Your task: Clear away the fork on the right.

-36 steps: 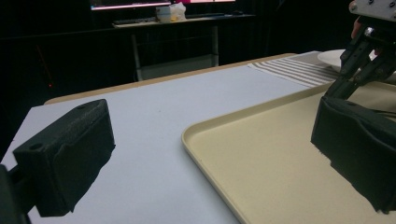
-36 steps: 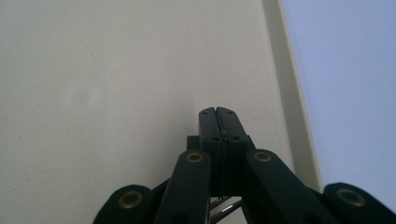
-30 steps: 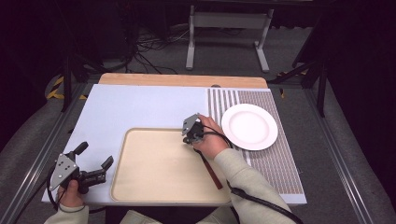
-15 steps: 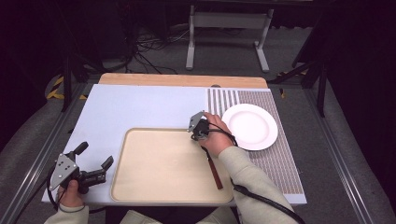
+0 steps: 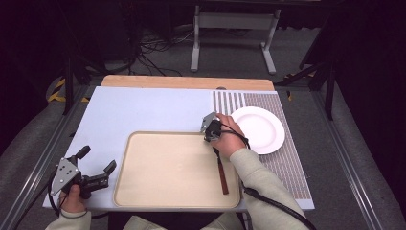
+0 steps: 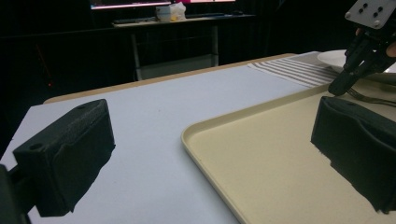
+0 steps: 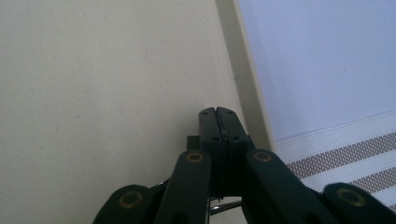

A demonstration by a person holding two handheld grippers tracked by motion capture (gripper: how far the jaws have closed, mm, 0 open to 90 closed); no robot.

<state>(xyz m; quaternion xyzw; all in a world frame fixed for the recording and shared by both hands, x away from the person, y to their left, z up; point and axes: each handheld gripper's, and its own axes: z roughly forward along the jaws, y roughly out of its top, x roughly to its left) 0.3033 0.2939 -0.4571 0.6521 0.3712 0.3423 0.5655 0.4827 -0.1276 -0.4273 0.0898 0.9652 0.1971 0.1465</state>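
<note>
A fork with a brown handle lies on the right part of the beige tray, its metal head toward the far rim. My right gripper points down at that head, jaws pressed together on the fork's metal end. In the right gripper view the shut right gripper sits just inside the tray rim, with a sliver of the fork's metal under it. My left gripper stands open off the tray's left edge, nothing between its jaws.
A white plate rests on the striped mat right of the tray. A pale blue mat covers the table's left and far side. A wooden strip runs along the far edge.
My right gripper has slid a little to the right along the tray's far rim. The fork's head swung with it while the handle end stayed put. The left gripper has not moved.
</note>
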